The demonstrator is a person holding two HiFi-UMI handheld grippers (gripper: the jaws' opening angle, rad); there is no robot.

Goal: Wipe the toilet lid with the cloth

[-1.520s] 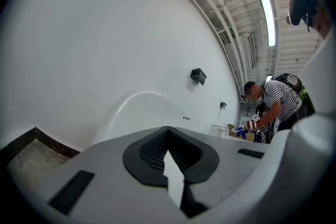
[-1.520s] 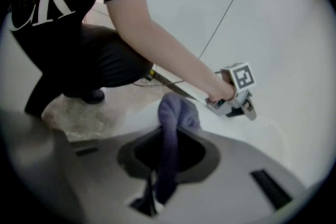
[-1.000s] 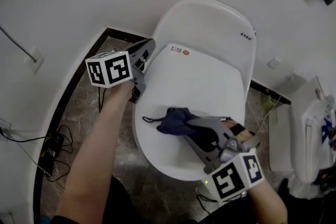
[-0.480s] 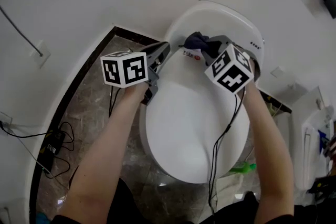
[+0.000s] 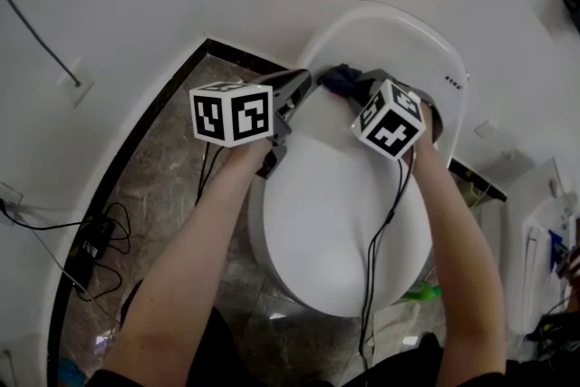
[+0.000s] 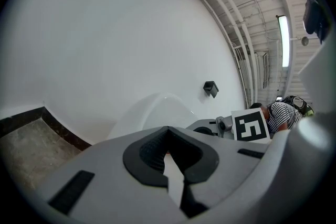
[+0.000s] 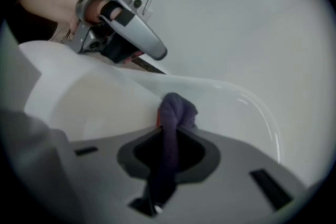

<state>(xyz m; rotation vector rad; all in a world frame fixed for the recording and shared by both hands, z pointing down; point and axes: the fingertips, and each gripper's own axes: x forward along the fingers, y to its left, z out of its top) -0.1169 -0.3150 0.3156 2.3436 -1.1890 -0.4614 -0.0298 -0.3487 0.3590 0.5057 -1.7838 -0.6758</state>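
The right gripper (image 5: 355, 86) is clamped on a crumpled dark blue cloth (image 5: 337, 78), whose bunched end sticks out past the jaw tips; the right gripper view shows the fabric (image 7: 170, 123) pinched between the two black pads of that gripper (image 7: 164, 165). The cloth rests at the far end of the closed white oval toilet lid (image 5: 335, 213), up by the hinge. A second ago it lay on the near half of the lid; half a second ago it had already reached the far end, and it now sits slightly further to the left, close to the tip of the left gripper (image 5: 301, 86). The left gripper has stayed at the lid's far left edge, and in its own view the left gripper (image 6: 173, 173) has its jaws closed together with nothing between them. A thin black cable (image 5: 388, 204) hangs from the right gripper across the lid, above the brown stone floor (image 5: 154, 186).
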